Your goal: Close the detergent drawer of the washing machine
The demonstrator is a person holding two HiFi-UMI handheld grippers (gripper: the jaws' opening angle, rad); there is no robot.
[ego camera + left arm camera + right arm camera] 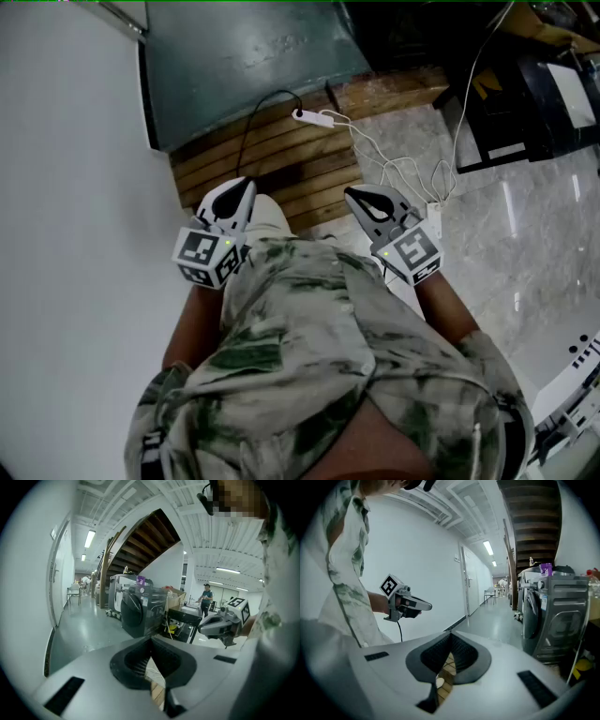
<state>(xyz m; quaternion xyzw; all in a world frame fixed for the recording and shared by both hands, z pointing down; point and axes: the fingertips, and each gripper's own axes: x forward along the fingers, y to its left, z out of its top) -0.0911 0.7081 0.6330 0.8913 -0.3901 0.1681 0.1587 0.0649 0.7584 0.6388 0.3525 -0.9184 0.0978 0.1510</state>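
A dark front-loading washing machine [140, 609] stands some way off across the floor, also seen as the washing machine [553, 616] at the right edge of the right gripper view. Its detergent drawer is too small to make out. Both grippers are held close to the person's waist, far from the machine. The left gripper [242, 187] has its jaws together with nothing between them, as the left gripper [151, 641] shows in its own view. The right gripper [361, 195] is likewise shut and empty, and the right gripper [451, 637] points along the corridor.
Under the grippers lies a wooden slatted platform [281, 159] with a white plug and cable [314, 117] trailing onto the marble floor [525, 244]. A white wall [66, 187] runs along the left. Black equipment [525, 103] stands at the right. A staircase [145, 541] rises behind the machine. A person [206, 595] stands far off.
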